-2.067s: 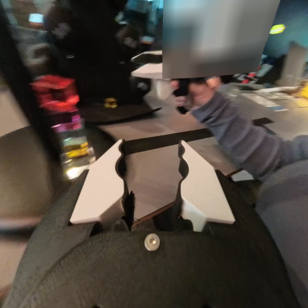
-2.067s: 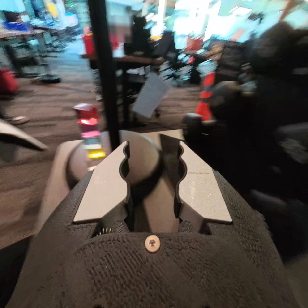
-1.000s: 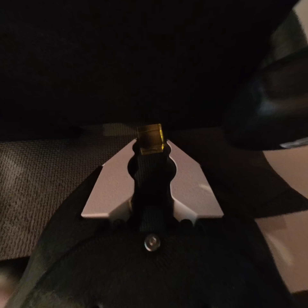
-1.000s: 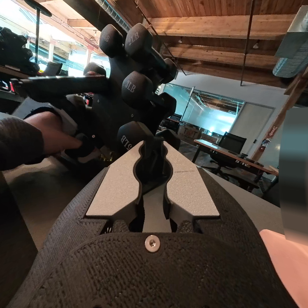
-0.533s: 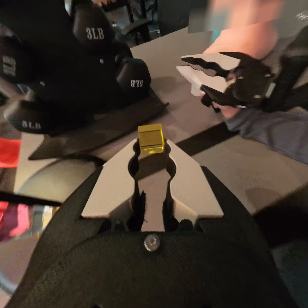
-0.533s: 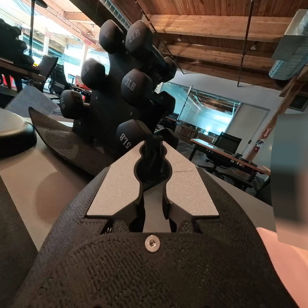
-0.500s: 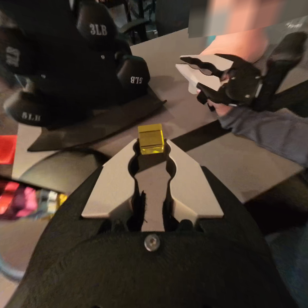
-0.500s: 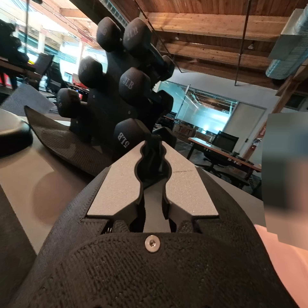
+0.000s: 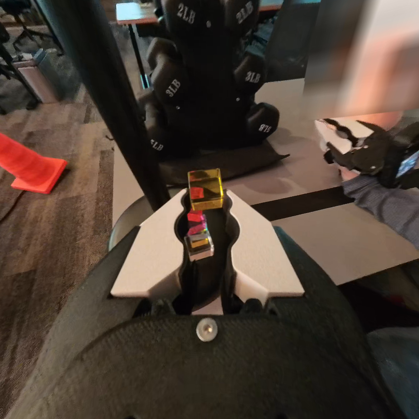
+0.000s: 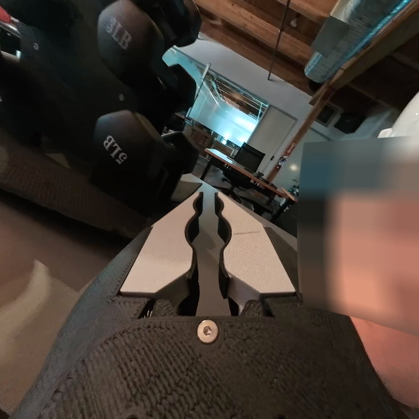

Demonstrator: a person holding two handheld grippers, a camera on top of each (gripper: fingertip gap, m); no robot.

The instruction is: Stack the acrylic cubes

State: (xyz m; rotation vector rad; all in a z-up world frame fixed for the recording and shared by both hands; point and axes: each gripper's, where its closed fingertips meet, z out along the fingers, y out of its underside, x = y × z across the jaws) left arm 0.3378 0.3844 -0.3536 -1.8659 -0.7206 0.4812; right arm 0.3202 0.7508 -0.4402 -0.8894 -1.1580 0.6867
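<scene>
Yellow, see-through cube (image 9: 205,191) gripped at the very tips of the left gripper (image 9: 206,196), both white fingers (image 9: 158,244) pressed to its sides, lifted clear of the bench (image 9: 317,235). Seen through the gap between those fingers, lower down: a small stack of see-through cubes (image 9: 197,235), red on top, then pink, then a clear one with a yellow glint, standing on a dark round surface whose kind could not be told. Held cube roughly above that stack, apart from it, not yet set down.

Judged from this alone: cube already picked up and brought near the stack, placing and letting go left to do, if stacking was the aim.

Farther out: rack of black dumbbells (image 9: 204,74) on a dark mat (image 9: 244,161) at the back of the bench, black pole (image 9: 108,90) to the left, orange cone (image 9: 25,163) on the carpeted floor (image 9: 45,226).

Right gripper (image 10: 208,196) well off to the side, low over the bench, fingers (image 10: 172,249) nearly together with a narrow slit between them and nothing in it. Same gripper seen in the left wrist view (image 9: 335,140), held by a hand in a blue-grey sleeve (image 9: 381,204).
</scene>
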